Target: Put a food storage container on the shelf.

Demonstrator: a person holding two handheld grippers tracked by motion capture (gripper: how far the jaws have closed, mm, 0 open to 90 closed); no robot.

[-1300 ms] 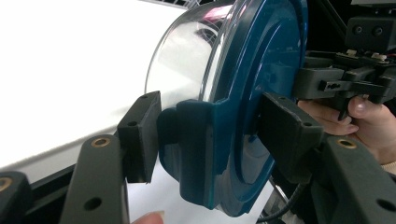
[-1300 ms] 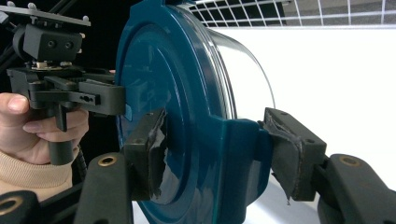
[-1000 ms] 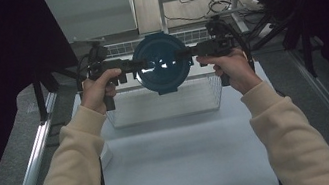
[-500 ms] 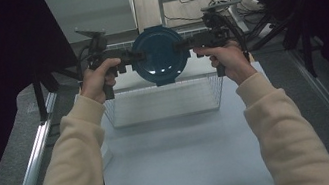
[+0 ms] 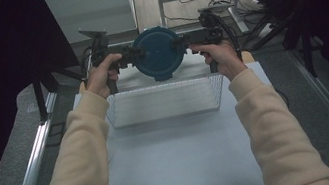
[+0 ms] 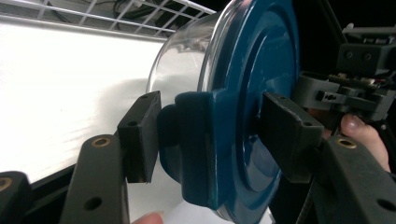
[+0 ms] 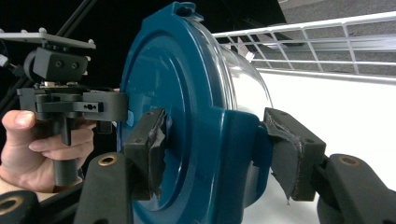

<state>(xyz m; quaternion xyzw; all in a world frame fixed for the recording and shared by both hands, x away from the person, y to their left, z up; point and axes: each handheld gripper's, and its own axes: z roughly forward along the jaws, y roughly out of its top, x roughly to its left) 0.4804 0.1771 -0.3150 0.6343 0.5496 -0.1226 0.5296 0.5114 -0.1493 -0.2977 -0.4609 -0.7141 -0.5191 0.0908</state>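
Container (image 5: 158,53) shifted farther beyond wire basket (image 5: 166,101); left gripper (image 5: 130,56) and right gripper (image 5: 184,44) each pinching blue lid's side latch.

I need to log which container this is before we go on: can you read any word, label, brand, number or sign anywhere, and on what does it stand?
None can be read.
Blue lid: plain moulded rings and side latches, no print visible.
Clear container under the lid: no label visible.
Left gripper and right gripper: black jaws with screws, no markings.
White wire basket and table: no text.
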